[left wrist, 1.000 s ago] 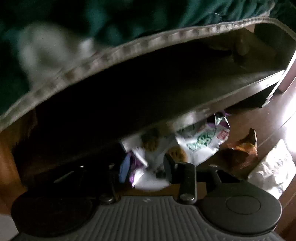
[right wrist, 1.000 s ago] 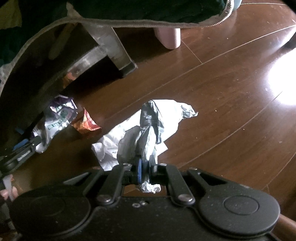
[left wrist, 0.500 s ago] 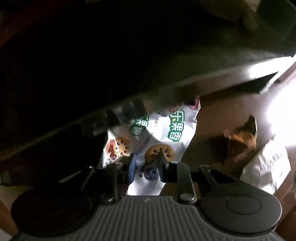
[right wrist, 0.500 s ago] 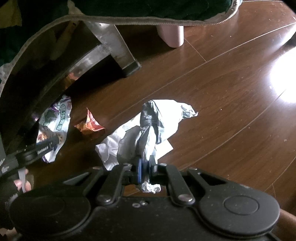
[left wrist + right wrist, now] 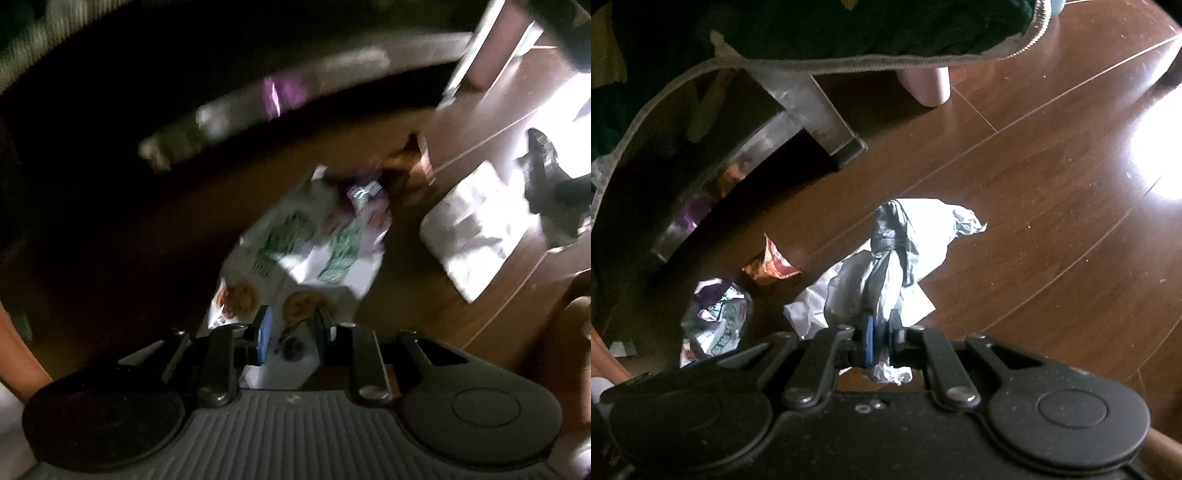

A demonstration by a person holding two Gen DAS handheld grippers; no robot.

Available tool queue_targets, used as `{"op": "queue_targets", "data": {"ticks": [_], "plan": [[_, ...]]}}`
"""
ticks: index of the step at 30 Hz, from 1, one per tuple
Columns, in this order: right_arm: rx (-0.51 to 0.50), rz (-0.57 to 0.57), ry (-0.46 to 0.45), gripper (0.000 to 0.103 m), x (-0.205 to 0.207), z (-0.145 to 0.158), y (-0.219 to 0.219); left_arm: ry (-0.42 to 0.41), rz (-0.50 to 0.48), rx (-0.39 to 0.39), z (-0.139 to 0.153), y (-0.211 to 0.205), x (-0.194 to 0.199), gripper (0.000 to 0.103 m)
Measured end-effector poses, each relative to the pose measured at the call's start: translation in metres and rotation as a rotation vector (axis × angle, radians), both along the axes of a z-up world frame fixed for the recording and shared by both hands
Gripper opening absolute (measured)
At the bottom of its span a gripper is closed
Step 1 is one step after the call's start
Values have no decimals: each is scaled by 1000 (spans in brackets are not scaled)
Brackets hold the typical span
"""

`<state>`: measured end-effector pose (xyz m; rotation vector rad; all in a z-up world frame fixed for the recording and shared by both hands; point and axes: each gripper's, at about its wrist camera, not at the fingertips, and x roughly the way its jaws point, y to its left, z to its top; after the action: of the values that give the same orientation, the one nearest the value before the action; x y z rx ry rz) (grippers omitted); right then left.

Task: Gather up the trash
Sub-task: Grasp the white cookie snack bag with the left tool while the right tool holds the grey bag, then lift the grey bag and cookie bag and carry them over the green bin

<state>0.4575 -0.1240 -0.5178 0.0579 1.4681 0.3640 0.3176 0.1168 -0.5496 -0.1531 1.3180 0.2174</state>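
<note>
Left wrist view, blurred: the left hand-held gripper (image 5: 290, 328) has just been closing, its jaws now narrowly apart with the white cookie wrapper (image 5: 314, 254) between them; whether the pads press on it I cannot tell. The wrapper lies on the wooden floor (image 5: 413, 302) by the dark furniture edge, near a white plastic bag (image 5: 476, 225).

Right wrist view: the right hand-held gripper (image 5: 881, 338) is clamped on the gathered neck of the white plastic bag (image 5: 897, 258); its contents are hidden. An orange wrapper (image 5: 770, 264) and the crumpled cookie wrapper (image 5: 716, 317) lie beside it on the floor (image 5: 1034, 184).
</note>
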Motion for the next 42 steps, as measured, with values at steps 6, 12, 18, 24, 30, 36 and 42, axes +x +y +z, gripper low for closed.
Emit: {"op": "queue_targets", "data": {"ticks": [6, 12, 18, 24, 30, 36, 42], "plan": [[31, 7, 7, 7, 0, -1, 0, -66, -31, -1, 18, 0, 24, 82], [35, 4, 14, 7, 0, -5, -1, -95, -166, 60, 9, -21, 49, 82], [21, 12, 20, 7, -2, -10, 0, -23, -187, 62, -20, -25, 72, 81], [3, 39, 31, 7, -7, -16, 5, 16, -153, 20, -30, -14, 81, 26], [-4, 93, 34, 6, -14, -11, 12, 25, -82, -45, -19, -8, 71, 14], [-60, 227, 16, 6, -24, 16, 26, 29, -69, -54, 13, -13, 38, 14], [-44, 325, -50, 6, -40, 91, 35, -5, -17, -63, 77, -9, 9, 14]]}}
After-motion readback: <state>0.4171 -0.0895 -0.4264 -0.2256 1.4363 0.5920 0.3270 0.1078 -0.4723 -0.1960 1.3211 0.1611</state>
